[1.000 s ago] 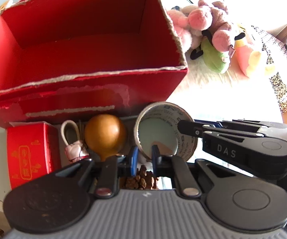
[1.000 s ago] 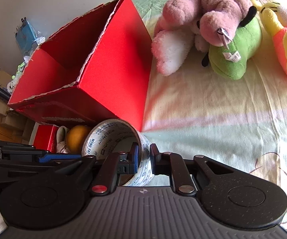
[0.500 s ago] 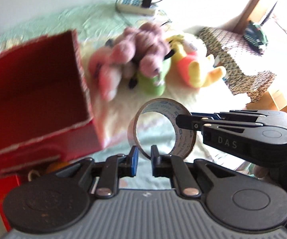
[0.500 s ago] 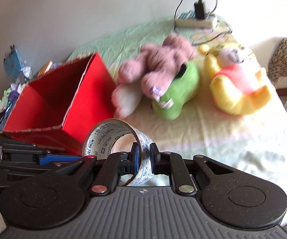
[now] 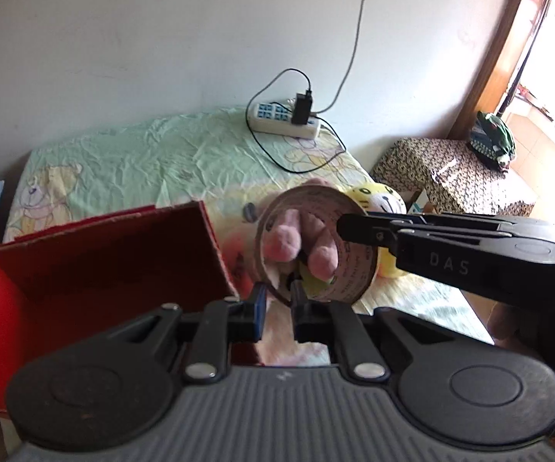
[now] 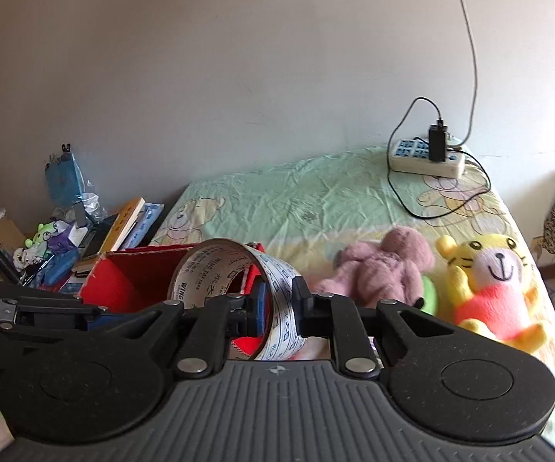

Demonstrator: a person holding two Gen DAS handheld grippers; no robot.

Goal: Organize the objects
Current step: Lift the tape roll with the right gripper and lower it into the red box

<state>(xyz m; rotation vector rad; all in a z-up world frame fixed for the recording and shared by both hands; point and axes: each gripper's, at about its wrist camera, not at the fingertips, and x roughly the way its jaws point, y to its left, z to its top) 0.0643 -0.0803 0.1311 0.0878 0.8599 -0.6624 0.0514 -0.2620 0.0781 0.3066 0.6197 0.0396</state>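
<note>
Tape roll (image 6: 235,288) held in the air above the bed (image 6: 316,200), just beside the red box's (image 5: 96,269) right wall. Clamped on its band by both grippers: left gripper (image 5: 277,300) at the lower edge, right gripper (image 6: 279,300) across the side. Red box open-topped, nothing seen inside. Pink plush (image 6: 385,269) and yellow plush (image 6: 497,285) right of the box; power strip (image 6: 427,158) beyond it.

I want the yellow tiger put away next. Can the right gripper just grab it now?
Probably not yet. The right gripper is shut on the tape roll, so its jaws are full. The yellow tiger lies uncovered on the bed.
</note>
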